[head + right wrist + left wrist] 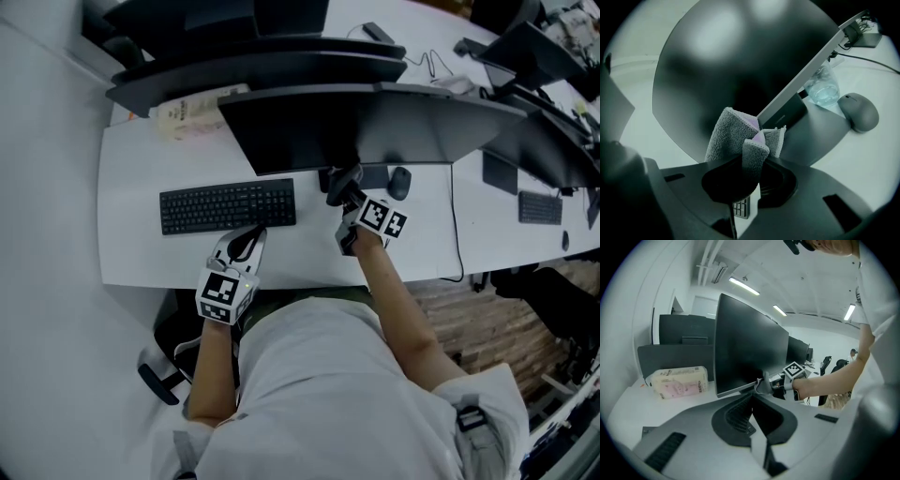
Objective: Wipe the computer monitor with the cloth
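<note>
Two grippers in play. The right gripper [349,195], middle of the head view, is clamped on a gray cloth [726,136], and the cloth is bunched up against the bottom edge of the monitor [712,70]. The left gripper [246,246] is lower left of it, jaws together with nothing in them, just beside the keyboard's [228,205] lower right corner. A mouse [399,182] sits right of the cloth and a tissue pack [192,112] is at upper left.
</note>
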Tool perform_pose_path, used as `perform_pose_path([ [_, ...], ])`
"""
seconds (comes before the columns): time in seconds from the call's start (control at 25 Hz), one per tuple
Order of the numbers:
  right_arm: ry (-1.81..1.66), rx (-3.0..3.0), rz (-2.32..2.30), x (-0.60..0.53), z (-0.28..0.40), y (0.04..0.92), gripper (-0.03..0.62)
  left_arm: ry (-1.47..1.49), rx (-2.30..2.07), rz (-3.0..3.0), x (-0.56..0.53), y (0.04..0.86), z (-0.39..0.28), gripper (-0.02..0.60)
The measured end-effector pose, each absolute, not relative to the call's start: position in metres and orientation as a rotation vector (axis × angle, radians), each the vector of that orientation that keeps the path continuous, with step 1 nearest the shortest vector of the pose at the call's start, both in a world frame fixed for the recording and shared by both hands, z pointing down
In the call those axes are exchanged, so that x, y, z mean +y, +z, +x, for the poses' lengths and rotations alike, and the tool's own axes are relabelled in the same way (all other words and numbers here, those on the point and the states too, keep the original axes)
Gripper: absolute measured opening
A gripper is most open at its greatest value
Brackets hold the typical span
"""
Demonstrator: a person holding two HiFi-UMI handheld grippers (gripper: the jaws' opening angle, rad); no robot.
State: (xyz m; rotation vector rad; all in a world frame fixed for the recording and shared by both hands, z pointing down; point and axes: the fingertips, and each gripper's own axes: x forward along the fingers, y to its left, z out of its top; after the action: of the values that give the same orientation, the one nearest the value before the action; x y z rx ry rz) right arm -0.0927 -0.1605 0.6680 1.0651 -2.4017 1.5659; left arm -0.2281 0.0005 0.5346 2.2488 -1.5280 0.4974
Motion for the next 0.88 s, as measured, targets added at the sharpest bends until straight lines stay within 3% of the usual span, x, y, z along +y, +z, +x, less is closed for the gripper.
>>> perform_pose_path([
  [0.88, 1.567, -2.430, 0.776, -0.094, -0.240, 0.662, 0.074, 0.463, -1.580, 2.189, 0.049, 0.547, -0.305, 0.002],
])
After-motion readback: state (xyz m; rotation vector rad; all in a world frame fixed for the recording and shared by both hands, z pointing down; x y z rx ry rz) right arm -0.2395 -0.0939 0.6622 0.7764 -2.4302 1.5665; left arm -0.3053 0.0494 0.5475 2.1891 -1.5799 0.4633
